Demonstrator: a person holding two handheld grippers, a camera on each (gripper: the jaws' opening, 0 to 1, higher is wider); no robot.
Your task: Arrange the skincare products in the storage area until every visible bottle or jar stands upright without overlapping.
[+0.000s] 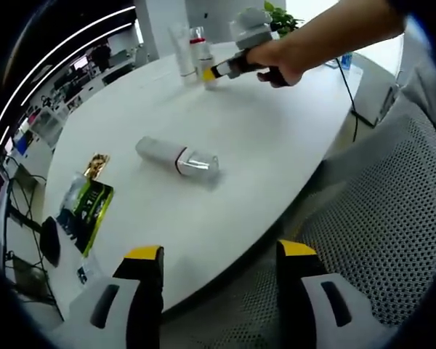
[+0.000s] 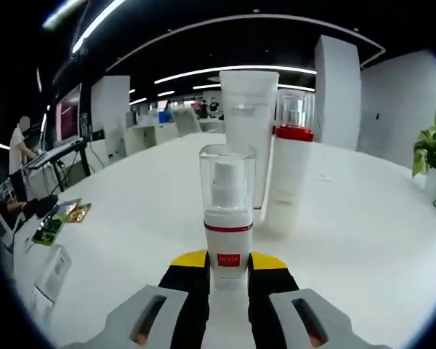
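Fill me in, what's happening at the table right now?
A person is tidying skincare products on a white table with two handheld claws. The right claw is closed around a small pump bottle, holding it upright beside a standing tube and a red-collared bottle. One bottle lies on its side mid-table, not yet stood up. The left claw hangs open at the near edge, holding nothing.

The left gripper (image 1: 218, 262) is held low with its yellow-tipped jaws spread wide apart and nothing between them. The right gripper (image 2: 229, 270) is held out at the end of an outstretched arm, gripped by the person's right hand (image 1: 276, 62); its jaws are closed against a small pump bottle (image 2: 227, 218).
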